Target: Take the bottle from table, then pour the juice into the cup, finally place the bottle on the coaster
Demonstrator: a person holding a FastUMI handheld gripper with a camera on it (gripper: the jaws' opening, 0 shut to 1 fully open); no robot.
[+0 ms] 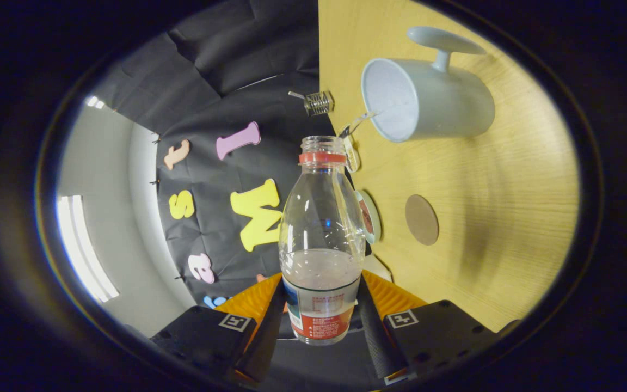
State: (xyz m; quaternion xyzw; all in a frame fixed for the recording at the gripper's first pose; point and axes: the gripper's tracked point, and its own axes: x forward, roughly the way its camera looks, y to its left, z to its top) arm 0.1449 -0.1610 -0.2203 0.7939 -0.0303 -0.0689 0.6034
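Note:
My gripper [320, 305] is shut on a clear bottle [321, 218], with both fingers pressed on its labelled lower part. The bottle has a red neck ring and an open mouth, and pale juice fills the part nearest the fingers. The view is rolled, so the wooden table [498, 228] stands like a wall to the right of the bottle. A pale cup [428, 100] with a handle stands on it beyond the bottle's mouth and to its right, opening towards me. The round brown coaster [421, 219] lies on the table beside the bottle's body.
A small round lid-like thing [370, 218] sits at the table's edge, close against the bottle's side. A clear clip-like piece [354, 130] hangs between the bottle's mouth and the cup's rim. A metal clip [319, 102] grips the table's edge farther off.

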